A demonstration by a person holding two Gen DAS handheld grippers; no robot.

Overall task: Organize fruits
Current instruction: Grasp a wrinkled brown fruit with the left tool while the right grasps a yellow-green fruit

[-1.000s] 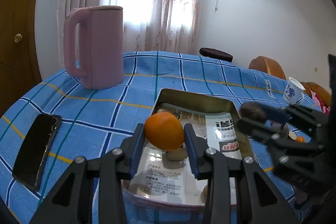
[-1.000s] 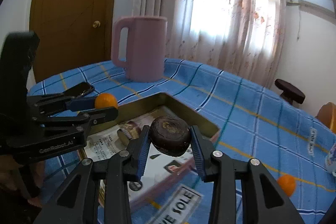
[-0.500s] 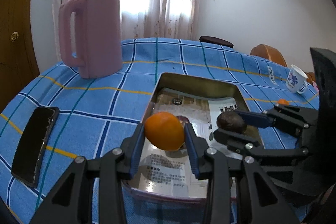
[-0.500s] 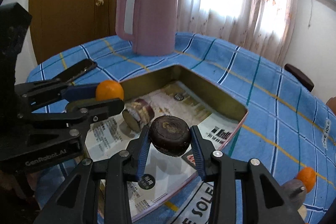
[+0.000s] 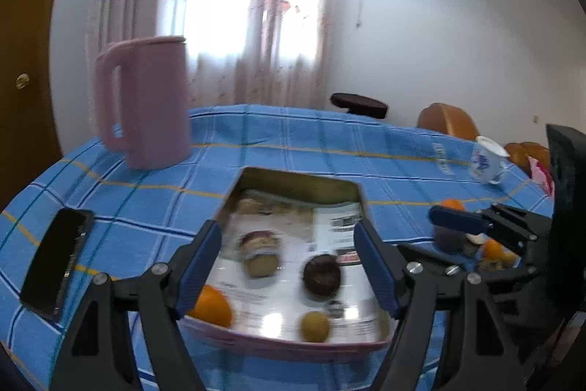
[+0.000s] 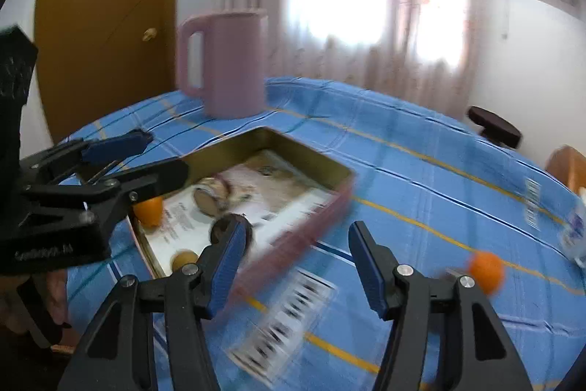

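A metal tray (image 5: 293,176) lined with printed paper lies on the blue checked cloth. In it rest an orange (image 5: 212,306), a dark round fruit (image 5: 322,272), a cut brown fruit (image 5: 260,253) and a small yellowish fruit (image 5: 315,327). My left gripper (image 5: 289,259) hovers over the tray's near end, its jaws opening and empty. My right gripper (image 6: 298,251) is over the tray's right edge (image 6: 329,204), jaws opening with nothing between them. The orange (image 6: 148,211) and the dark fruit (image 6: 223,229) show in the right wrist view too. A loose orange (image 6: 485,272) lies on the cloth.
A tall pink jug (image 5: 146,101) stands behind the tray at the left. A black phone (image 5: 55,266) lies at the left edge. A white cup (image 5: 487,160) and more small oranges (image 5: 492,248) sit at the right. A barcode-printed sheet (image 6: 289,310) lies under my right gripper.
Both grippers went from shut to open. The orange left the left jaws and the dark fruit left the right jaws; both now lie in the tray. Both grippers drew back.
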